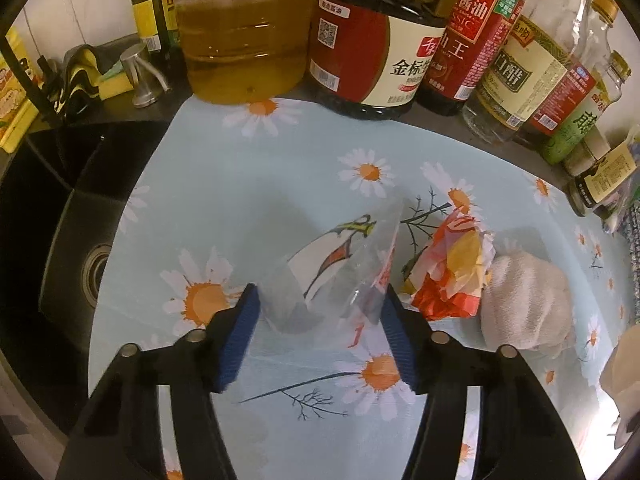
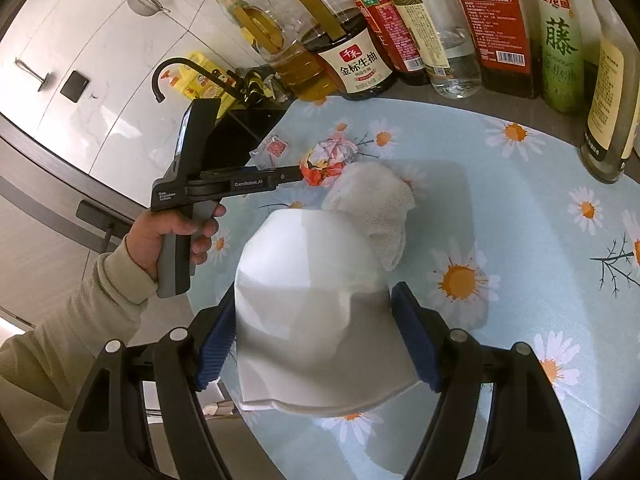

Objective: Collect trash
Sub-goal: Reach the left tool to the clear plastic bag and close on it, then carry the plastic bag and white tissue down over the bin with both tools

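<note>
In the left wrist view my left gripper (image 1: 320, 300) is open around a clear plastic wrapper (image 1: 340, 276) with red print that lies on the daisy-print mat (image 1: 224, 184). A crumpled red, orange and yellow wrapper (image 1: 448, 272) lies just right of it, then a crumpled white tissue (image 1: 524, 304). In the right wrist view my right gripper (image 2: 314, 300) holds a white paper bag (image 2: 316, 312) between its blue pads. The tissue (image 2: 372, 200), the colourful wrapper (image 2: 324, 160) and the clear wrapper (image 2: 272, 150) lie beyond it, with the left gripper (image 2: 296, 174) over them.
Oil, soy sauce and vinegar bottles (image 1: 372, 48) line the back of the counter (image 2: 496, 28). A black sink (image 1: 68, 240) with a black tap (image 2: 168, 70) lies left of the mat. Sponges and cloths (image 1: 96, 72) sit behind the sink.
</note>
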Available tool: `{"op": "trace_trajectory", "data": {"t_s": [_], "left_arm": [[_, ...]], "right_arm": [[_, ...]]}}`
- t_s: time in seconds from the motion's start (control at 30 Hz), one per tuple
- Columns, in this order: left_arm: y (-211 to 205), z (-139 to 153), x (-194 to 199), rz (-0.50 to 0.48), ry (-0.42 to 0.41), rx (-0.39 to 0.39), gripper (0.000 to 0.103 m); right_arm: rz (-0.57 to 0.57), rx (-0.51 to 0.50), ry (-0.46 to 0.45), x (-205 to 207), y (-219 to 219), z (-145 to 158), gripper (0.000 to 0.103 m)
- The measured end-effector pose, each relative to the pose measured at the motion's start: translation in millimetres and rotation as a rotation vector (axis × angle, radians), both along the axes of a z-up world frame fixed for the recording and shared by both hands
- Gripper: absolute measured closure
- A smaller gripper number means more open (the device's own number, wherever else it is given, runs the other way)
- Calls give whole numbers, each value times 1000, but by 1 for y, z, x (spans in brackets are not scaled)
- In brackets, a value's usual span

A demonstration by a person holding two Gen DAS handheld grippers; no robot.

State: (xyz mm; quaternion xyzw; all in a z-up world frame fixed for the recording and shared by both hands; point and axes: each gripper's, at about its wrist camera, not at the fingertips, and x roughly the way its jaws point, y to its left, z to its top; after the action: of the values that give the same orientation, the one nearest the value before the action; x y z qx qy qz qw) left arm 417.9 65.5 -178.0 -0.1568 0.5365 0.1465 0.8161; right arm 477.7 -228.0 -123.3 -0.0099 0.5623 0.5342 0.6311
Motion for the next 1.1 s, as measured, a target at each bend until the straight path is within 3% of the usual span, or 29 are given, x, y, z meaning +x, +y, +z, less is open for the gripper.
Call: {"op": "trace_trajectory", "data": {"t_s": [0.43,0.63,1.1], "left_arm": [[-12,6,-11,-19,-23,5,46],[-14,10,-36,-36,-34,-4,46],[-23,44,-116,-191,-136,-37,46]], "right_arm": [[-22,-2,16,-4,-6,-6,29],[-57,-21,0,-18,-4,-10,29],[-198,-110,-47,-88,13,-3,29]]}}
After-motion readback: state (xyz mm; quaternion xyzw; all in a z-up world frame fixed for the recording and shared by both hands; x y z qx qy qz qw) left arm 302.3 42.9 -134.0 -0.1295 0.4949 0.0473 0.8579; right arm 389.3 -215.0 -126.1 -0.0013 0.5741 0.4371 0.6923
